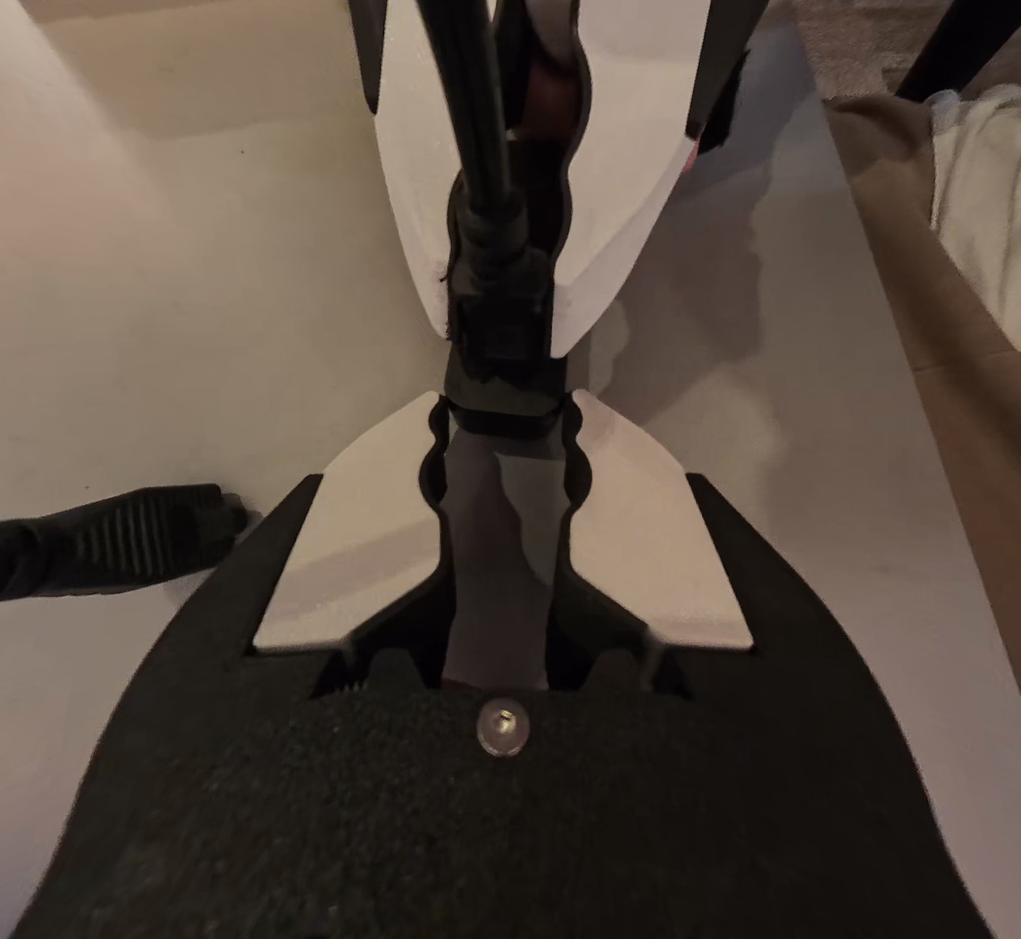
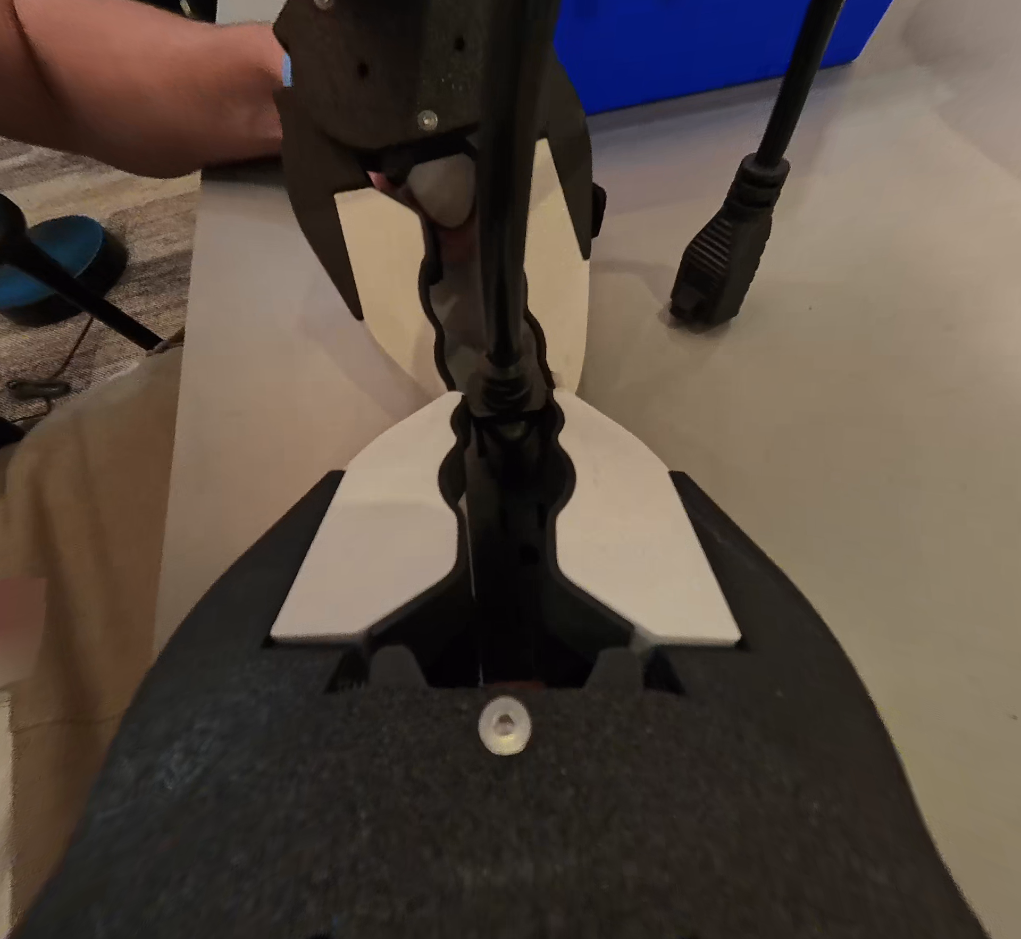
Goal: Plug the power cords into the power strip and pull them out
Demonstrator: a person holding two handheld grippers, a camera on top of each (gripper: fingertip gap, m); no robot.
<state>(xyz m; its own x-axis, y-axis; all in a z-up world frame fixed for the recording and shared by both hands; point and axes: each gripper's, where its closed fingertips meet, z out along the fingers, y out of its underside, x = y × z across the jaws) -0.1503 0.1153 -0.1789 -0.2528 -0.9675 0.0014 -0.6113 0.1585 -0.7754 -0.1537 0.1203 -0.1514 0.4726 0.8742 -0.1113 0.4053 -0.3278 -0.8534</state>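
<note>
Two grippers: meeting tip to tip above the desk [image 2: 829, 415], both on one black connector pair.
Left jaws: left gripper [image 1: 501, 418] clenched on a black connector body [image 1: 500, 404] at its fingertips.
Right jaws: right gripper [image 2: 505, 418] grasping the ribbed plug [image 1: 497, 299] of a black power cord [image 2: 505, 194], whose cable runs up and away.
Seating: cannot tell whether the plug is fully in or partly out.
Risk: pulling off-axis could bind the plug or bend its contacts; a shallow tip hold could let the connector slip.
Spare cord: second black plug [image 2: 724, 255] lies on the desk, far right in the right wrist view, unplugged.
Look: matte black, moulded grip ridges, stiff strain relief.
Surround: blue bin [image 2: 718, 12] at far edge.
</note>
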